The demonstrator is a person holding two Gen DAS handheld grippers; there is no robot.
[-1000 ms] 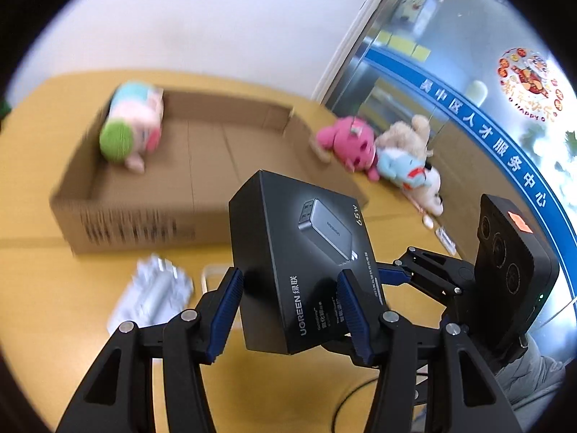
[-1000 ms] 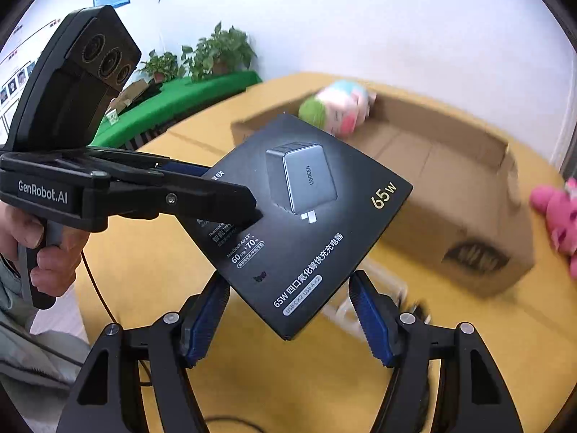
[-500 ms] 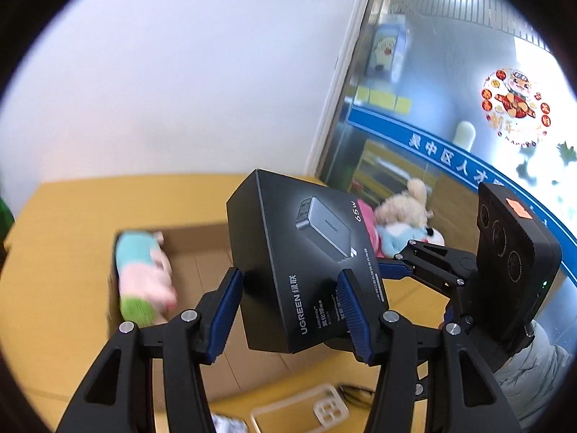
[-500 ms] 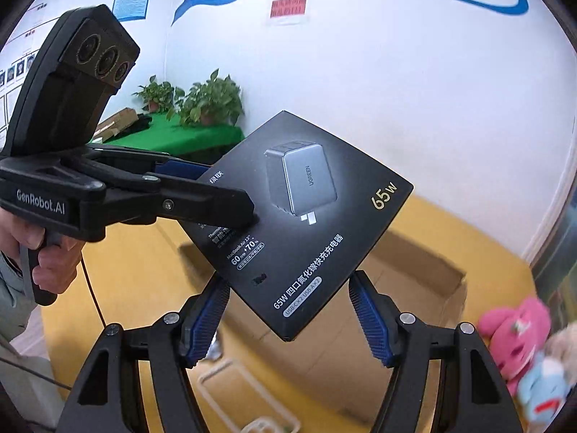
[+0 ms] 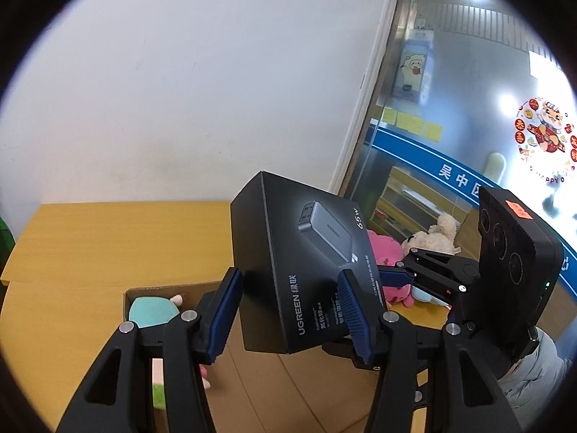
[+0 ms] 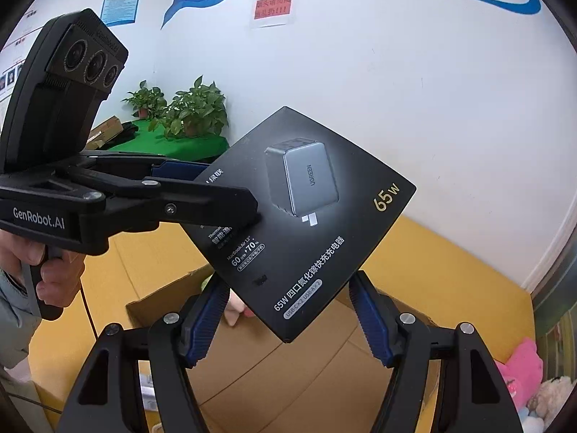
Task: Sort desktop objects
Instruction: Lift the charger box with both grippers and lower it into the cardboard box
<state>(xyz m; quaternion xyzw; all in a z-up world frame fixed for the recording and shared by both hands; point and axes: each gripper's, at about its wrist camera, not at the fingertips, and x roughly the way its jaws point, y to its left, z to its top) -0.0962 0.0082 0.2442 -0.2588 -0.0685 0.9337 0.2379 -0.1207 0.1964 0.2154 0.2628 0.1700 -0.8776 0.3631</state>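
A black charger box [image 5: 303, 270] hangs in the air, held from two sides. In the left wrist view my left gripper [image 5: 288, 281] is shut on its lower part, blue pads pressed on both faces. My right gripper's fingers [image 5: 429, 263] come in from the right and clamp its far edge. In the right wrist view the same charger box [image 6: 310, 216] sits corner-down between the pads of my right gripper [image 6: 288, 288], and the left gripper's fingers [image 6: 216, 200] pinch its left corner. Below lies an open cardboard box [image 5: 158, 290] with a teal and pink plush [image 5: 151, 312] inside.
The cardboard box [image 6: 288, 379] rests on a yellow wooden table [image 6: 450, 270] against a white wall. Pink plush [image 5: 386, 249] and cream plush [image 5: 436, 234] lie on the table beside it. A person's hand [image 6: 54, 281] grips the left handle. Potted plants [image 6: 191, 112] stand behind.
Both grippers have risen together with the charger box and moved over the cardboard box. The table and the cardboard box have dropped lower in both views, with more wall showing.
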